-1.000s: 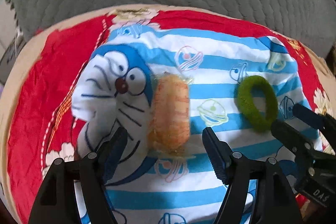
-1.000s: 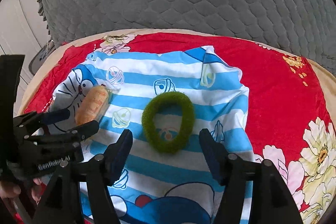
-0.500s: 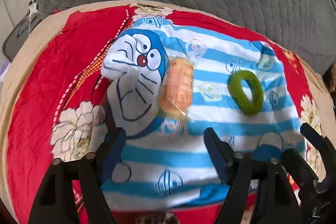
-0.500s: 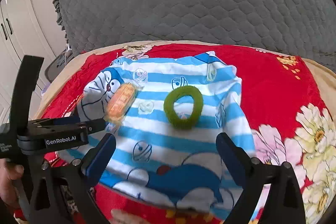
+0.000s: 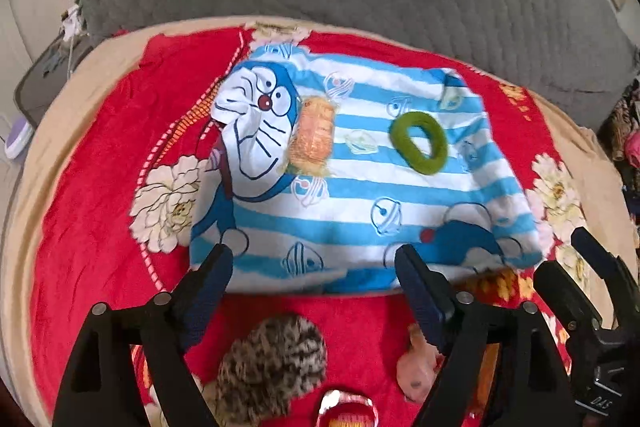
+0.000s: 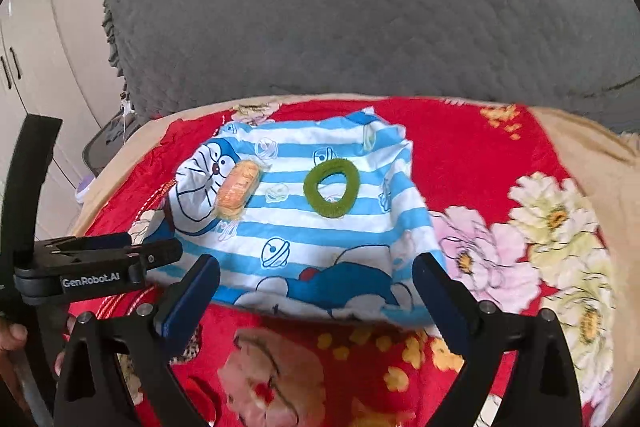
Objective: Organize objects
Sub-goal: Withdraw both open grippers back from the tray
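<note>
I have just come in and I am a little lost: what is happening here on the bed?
A person holds two grippers above a blue striped cartoon cloth spread on a red floral blanket. A wrapped orange snack and a green hair tie lie apart on the cloth. The left gripper is opening with nothing between its jaws; the right gripper is open and empty.

Snack point(image 5: 313, 137) left of hair tie point(image 5: 419, 142), on cloth point(image 5: 360, 223)
</note>
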